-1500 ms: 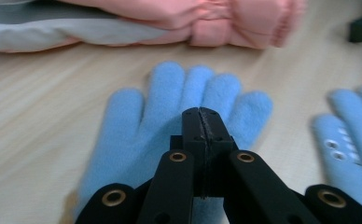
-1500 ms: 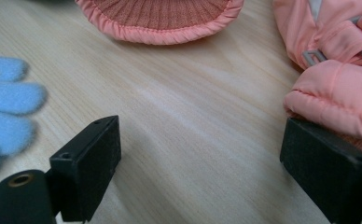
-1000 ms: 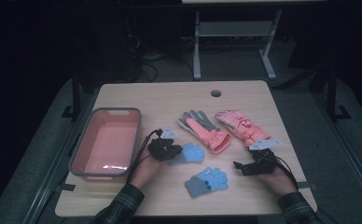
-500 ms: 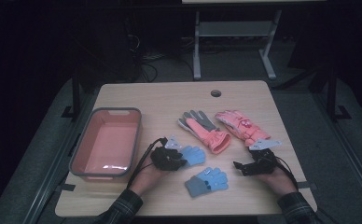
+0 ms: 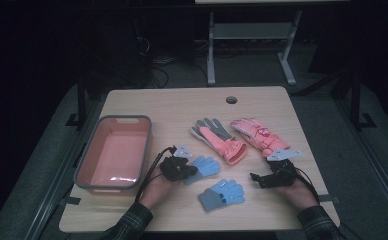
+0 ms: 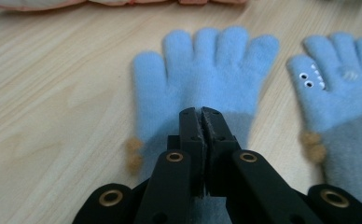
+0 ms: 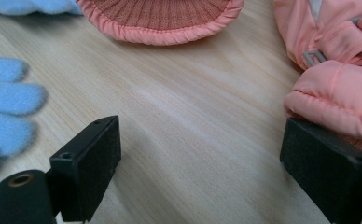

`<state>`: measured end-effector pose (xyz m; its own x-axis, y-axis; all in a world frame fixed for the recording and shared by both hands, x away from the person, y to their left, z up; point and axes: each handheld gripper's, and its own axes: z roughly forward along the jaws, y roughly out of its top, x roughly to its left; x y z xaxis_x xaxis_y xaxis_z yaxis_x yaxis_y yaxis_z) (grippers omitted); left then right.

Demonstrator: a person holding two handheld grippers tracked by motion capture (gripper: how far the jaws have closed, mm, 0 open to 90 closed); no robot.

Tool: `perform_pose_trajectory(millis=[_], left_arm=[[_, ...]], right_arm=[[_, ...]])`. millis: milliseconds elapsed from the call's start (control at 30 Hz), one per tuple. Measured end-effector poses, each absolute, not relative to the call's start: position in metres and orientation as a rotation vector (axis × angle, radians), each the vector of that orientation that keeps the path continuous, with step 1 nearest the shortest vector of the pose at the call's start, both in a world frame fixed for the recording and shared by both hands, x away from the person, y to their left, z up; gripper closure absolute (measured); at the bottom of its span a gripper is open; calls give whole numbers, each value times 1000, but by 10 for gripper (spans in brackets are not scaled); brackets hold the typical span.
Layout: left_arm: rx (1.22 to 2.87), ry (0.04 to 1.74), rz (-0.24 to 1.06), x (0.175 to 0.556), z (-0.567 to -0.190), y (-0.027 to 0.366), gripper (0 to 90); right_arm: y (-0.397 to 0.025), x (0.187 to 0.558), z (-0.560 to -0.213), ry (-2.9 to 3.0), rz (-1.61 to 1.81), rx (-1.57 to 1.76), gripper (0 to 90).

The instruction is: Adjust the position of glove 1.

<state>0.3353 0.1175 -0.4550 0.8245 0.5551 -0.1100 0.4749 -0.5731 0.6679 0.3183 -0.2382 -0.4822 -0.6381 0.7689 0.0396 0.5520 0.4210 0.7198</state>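
Blue glove (image 6: 202, 88) lies pinched at its cuff by left tongs (image 6: 201, 116).

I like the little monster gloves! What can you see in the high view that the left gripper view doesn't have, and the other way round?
From the high view you get the pink bin at the left, the table edge to edge, the right gripper resting open, and the person's sleeves. From the left gripper view you get close details: the left gripper with its jaws shut on the grey cuff of the plain blue glove, and the googly eyes and teeth on the monster glove beside it. Both views share those two blue gloves and the wooden tabletop.
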Motion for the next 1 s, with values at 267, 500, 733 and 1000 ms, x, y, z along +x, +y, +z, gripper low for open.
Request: perform_pose_trajectory(millis=[267, 500, 733, 1000], left_arm=[[2190, 747, 100, 317, -430, 109, 883], [2177, 691, 83, 296, -423, 92, 881], [2191, 683, 56, 280, -427, 78, 880], [2245, 669, 51, 271, -436, 62, 871]], right_arm=[[-238, 318, -482, 2383, 1040, 1144, 118], [-238, 318, -482, 2383, 1040, 1144, 118], [-238, 318, -482, 2383, 1040, 1144, 118], [-238, 318, -482, 2383, 1040, 1144, 118]])
